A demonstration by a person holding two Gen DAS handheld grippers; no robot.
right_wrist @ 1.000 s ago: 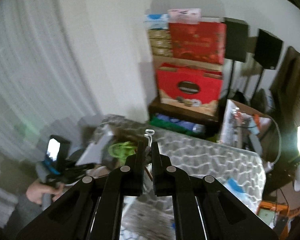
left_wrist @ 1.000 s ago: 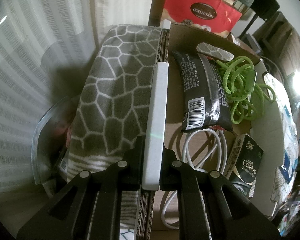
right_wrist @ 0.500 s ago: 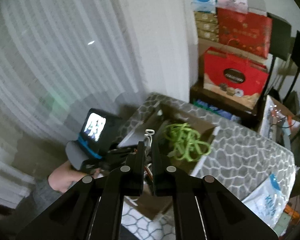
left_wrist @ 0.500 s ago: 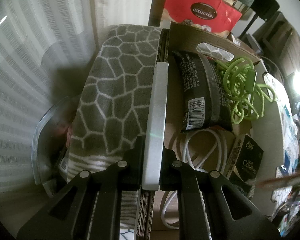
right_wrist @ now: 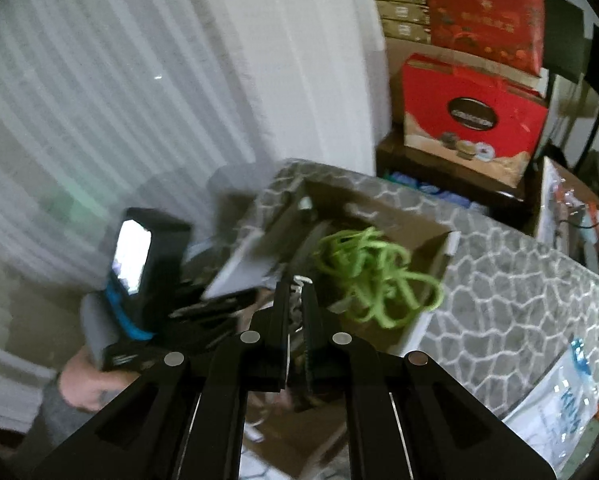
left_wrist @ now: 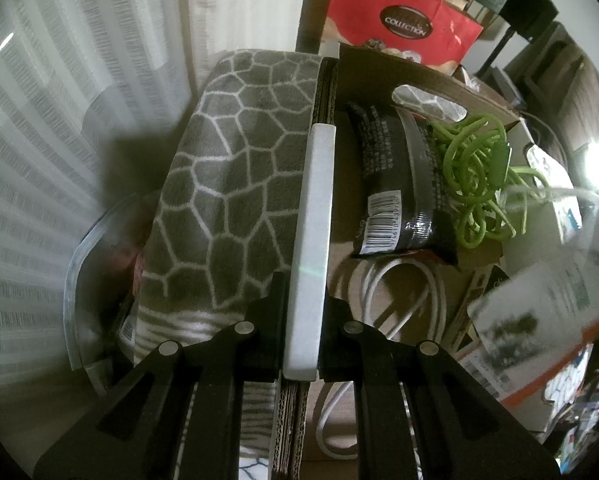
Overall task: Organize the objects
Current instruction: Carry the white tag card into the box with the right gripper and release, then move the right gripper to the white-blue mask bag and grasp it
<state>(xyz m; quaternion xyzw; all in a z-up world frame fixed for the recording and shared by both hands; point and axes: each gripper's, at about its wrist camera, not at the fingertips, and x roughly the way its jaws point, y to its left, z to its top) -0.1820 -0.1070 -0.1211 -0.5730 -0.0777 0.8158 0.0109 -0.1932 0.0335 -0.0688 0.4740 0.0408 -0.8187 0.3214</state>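
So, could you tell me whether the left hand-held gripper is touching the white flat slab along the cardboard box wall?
Touching. The left wrist view shows the left hand-held gripper shut on the white slab, a black finger pressed against each face, no gap visible.

Ahead of the gripper: one brown cardboard box [left_wrist: 379, 64], one black foil packet [left_wrist: 399, 184], one green tangled cord [left_wrist: 475, 164], one white coiled cable [left_wrist: 383, 300], one white flat panel [left_wrist: 313, 240].

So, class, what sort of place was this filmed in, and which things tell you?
Most likely a lived-in room at home, used for storage. A patterned grey blanket covers a soft surface, sheer curtains hang behind, and red gift boxes are stacked by the wall.
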